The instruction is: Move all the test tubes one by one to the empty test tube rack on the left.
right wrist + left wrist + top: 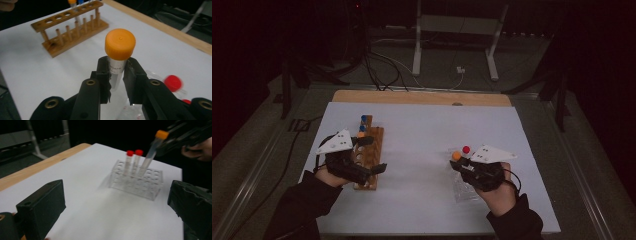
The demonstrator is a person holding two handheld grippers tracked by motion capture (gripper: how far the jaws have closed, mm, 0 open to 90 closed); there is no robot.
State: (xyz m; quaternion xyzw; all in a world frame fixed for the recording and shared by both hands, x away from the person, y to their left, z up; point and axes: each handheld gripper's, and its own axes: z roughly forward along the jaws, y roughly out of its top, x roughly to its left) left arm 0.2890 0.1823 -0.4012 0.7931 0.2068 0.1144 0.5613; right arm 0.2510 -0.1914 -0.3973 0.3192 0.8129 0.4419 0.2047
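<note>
Wooden rack [368, 152]: lies at the left of the white sheet [422, 165], its long side running away from you. Blue- and orange-capped tubes stand at its far end; the nearer holes look free.

Left gripper [371, 155]: you hold it over the near end of the wooden rack, which sits between the jaws, and they stand wide apart and pinch nothing. In the left gripper view they frame the far side of the table and press on nothing.

Orange-capped tube [119, 53]: the thing in hand. Your right gripper [117, 72] pinches it just under the cap, jaws pressed onto the clear body. In the left gripper view the tube leans, with its lower end at the top of the clear rack [136, 180], so I judge it to be partly drawn out and not yet free.

Red-capped tubes [133, 160]: two stand upright in the clear rack, just beside the orange one.

Step, as I judge it: lifting the orange tube out of the clear rack for transfer to the wooden one.

Next move: raise straight up until the tip clears the holes, avoid knocking the red caps, then carry left to a free hole while your left gripper steadies the wooden rack.
</note>
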